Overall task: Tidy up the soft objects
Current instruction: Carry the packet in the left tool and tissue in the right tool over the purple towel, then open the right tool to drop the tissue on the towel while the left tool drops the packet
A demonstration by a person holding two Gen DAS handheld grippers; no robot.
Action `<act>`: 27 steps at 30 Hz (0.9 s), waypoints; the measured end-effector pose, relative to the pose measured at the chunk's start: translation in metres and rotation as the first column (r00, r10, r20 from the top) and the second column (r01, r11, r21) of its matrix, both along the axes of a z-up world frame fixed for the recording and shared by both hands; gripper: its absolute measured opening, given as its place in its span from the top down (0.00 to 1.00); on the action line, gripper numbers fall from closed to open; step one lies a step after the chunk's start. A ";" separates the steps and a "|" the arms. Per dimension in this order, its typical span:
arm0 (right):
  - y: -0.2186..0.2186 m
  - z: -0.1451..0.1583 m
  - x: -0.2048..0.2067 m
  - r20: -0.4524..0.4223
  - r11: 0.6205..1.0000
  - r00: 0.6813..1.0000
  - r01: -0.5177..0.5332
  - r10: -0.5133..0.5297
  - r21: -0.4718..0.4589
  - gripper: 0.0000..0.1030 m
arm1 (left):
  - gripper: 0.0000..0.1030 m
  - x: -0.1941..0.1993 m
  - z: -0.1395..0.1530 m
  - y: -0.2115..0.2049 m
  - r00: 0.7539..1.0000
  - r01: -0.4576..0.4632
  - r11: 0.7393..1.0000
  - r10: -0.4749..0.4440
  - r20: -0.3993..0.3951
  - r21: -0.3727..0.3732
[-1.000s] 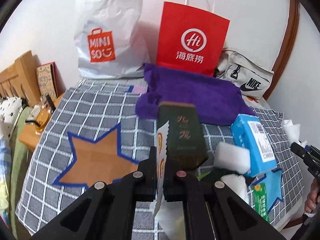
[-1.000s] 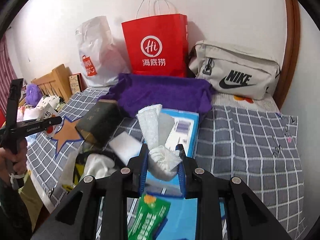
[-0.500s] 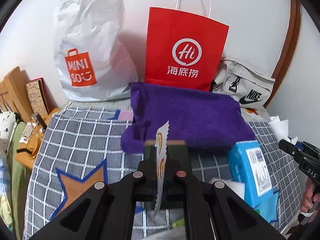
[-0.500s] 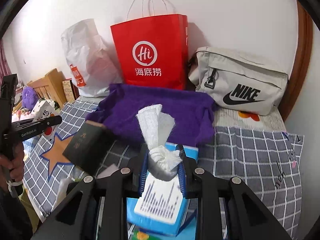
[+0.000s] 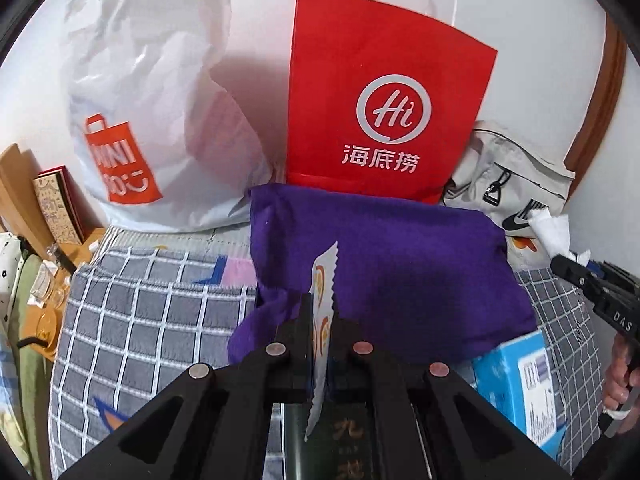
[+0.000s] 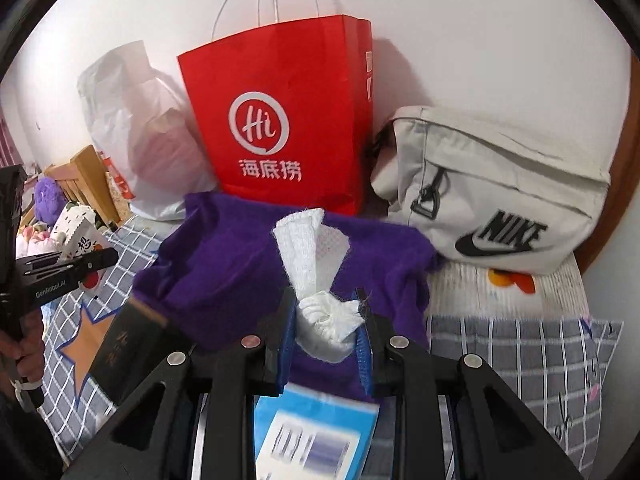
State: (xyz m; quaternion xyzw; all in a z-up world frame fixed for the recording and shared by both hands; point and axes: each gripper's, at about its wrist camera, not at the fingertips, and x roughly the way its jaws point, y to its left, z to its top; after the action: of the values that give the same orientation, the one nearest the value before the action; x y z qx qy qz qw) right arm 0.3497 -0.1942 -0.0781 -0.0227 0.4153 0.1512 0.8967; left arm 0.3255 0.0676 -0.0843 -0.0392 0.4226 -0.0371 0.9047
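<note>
**Both tongs loaded above the bed**

Left tongs (image 5: 322, 320): clamped on a thin white sachet (image 5: 323, 280) with a serrated edge and orange print, held edge-on and upright between the fingers. Seen from the right wrist, the same sachet (image 6: 80, 236) shows at the far left, in front of the wooden headboard.

Right tongs (image 6: 326, 320): closed on a crumpled white cloth (image 6: 316, 256), bunched at the pads with a flatter textured flap standing up above them. From the left wrist, that cloth (image 5: 550, 228) appears at the right edge, in front of the grey Nike bag (image 5: 516, 184).

Below and ahead: purple towel (image 6: 224, 264) rumpled on the grey checked bedspread (image 5: 152, 312), touching the base of the red paper bag (image 6: 288, 120). White Miniso plastic bag (image 5: 152, 92) stands left of the red one, against the wall. Nike bag sits right of the red bag.

Near the tongs: a blue tissue pack (image 6: 316, 436) lies directly under the right tongs; a dark box with gold characters (image 6: 128, 344) lies tilted at the towel's left corner.
</note>
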 end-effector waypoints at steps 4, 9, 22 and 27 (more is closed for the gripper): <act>0.004 -0.010 0.028 -0.014 1.000 1.000 -0.013 0.012 -0.005 0.74 | 0.95 0.024 -0.009 0.000 1.000 0.005 1.000 -0.006 -0.022 -0.012; 0.005 -0.027 0.054 -0.045 1.000 0.999 -0.013 0.012 -0.008 0.74 | 0.95 0.053 -0.017 -0.006 0.999 0.031 0.999 -0.032 -0.042 -0.017; -0.006 -0.094 0.090 -0.202 0.999 0.979 -0.014 0.005 -0.044 0.74 | 0.95 0.117 -0.061 -0.017 0.985 0.092 0.994 -0.100 -0.141 -0.061; -0.011 -0.102 0.095 -0.228 1.000 0.974 -0.008 0.001 -0.030 0.73 | 0.95 0.127 -0.068 -0.026 0.980 0.115 0.990 -0.127 -0.151 -0.082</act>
State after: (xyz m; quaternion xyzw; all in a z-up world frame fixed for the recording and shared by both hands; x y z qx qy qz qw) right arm 0.4443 -0.2054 -0.1797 -0.0197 0.5177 0.1482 0.8424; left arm 0.4528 0.0412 -0.1523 -0.0493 0.4920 -0.1043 0.8629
